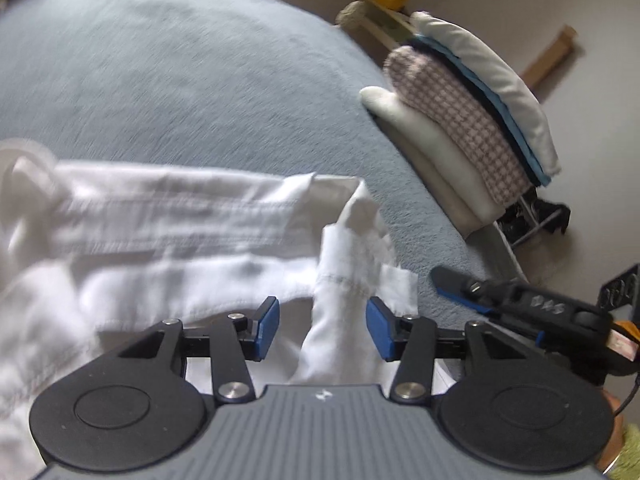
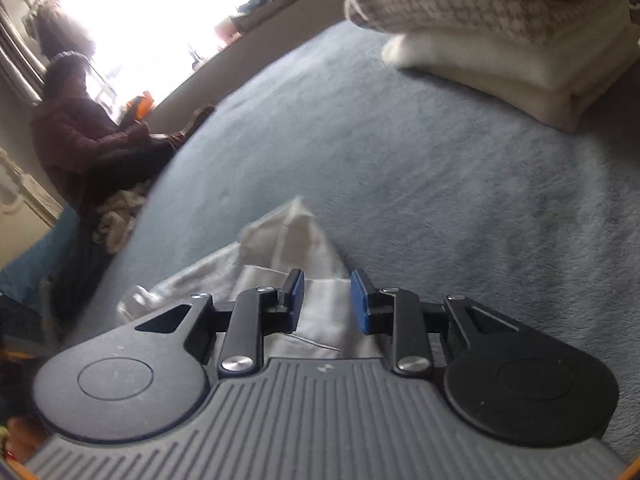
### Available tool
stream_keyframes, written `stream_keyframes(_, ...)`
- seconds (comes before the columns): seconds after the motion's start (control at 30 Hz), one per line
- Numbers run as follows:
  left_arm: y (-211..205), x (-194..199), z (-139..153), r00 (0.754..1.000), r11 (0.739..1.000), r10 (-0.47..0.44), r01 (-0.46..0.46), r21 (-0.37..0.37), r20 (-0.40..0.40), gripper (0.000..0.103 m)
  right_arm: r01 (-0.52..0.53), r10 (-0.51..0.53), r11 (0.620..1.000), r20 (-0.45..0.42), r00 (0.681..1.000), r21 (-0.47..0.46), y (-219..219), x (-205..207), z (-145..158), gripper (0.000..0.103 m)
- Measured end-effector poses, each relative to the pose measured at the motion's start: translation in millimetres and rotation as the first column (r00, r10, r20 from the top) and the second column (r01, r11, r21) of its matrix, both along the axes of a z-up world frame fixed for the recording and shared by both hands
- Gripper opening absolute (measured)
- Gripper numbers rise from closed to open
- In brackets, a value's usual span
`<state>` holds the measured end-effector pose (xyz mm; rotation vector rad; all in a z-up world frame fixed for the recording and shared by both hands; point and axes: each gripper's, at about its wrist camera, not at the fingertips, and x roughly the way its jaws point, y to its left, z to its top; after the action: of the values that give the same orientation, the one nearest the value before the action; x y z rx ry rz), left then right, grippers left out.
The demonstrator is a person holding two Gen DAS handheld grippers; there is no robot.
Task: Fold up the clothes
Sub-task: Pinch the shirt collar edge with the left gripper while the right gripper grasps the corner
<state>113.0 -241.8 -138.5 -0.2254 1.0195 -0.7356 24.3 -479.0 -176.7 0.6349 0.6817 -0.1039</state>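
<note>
In the left wrist view, a white garment lies spread across the lower left of the frame on a grey-blue bed. A raised fold of it stands up between the blue pads of the left claw. The pads are spread, with a gap showing on the left side of the fold; the right pad sits just beside the cloth, and whether it touches cannot be told.

Only this view shows the right claw from outside, as a dark arm with a blue finger at the lower right. It also shows the full stack of folded clothes at the upper right, with white, blue, checked and cream layers.

The right wrist view shows the right claw with a narrower gap, its pads on either side of a white fold at lower centre; contact is unclear. Only here does a seated person appear, at the left edge beside a bright window. The stack fills the upper right.
</note>
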Motion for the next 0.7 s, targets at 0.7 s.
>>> stream_keyframes(0.7, -13, 9, -10, 0.998, 0.994, 0.044, -0.04, -0.101, 0.038, 0.011, -0.018, 0.016, 1.0, 0.056, 0.998, 0.021, 6, -1, -18, 0.003)
